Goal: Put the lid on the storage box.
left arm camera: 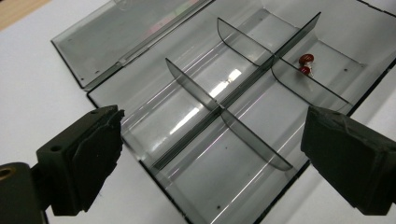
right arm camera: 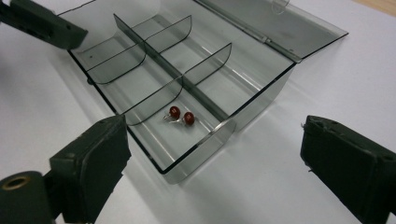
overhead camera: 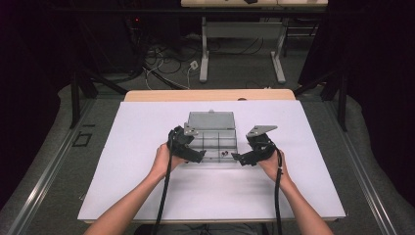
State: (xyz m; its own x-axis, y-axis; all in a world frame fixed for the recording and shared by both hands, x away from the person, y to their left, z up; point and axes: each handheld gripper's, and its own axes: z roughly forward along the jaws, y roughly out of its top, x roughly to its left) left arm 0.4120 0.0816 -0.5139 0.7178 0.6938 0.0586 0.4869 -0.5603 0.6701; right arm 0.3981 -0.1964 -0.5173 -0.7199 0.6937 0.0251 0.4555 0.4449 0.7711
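A clear grey plastic box with several compartments lies open at the middle of the white table top, its lid folded flat to the far side. Two small red beads on metal fittings rest in the near right compartment. My left gripper is open at the box's near left corner, its jaws straddling the left compartments without touching anything. At the near right corner my right gripper is open too, with the box corner between its jaws.
The white sheet covers a wooden table whose far edge shows. Another table's legs and loose cables lie on the floor beyond. One jaw of the left gripper shows at the top left of the right gripper view.
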